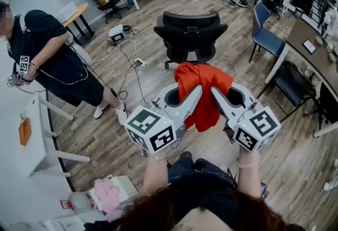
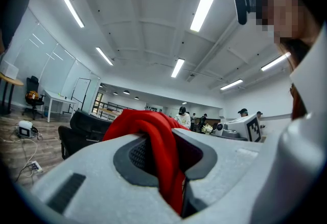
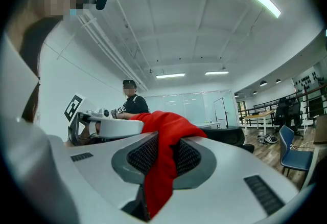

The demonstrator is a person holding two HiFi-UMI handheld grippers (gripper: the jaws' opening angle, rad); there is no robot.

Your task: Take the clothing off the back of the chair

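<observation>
Standing beyond red garment (image 1: 203, 93): black chair (image 1: 190, 32); blue chair (image 1: 266, 39) right, person (image 1: 58, 61) left.

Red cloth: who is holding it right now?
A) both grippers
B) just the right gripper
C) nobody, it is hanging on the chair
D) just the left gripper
A: the red cloth is pinched in the jaws of the left gripper and of the right gripper. Each gripper view shows its pads pressed on the fabric, and the back of the black chair is bare.
</observation>
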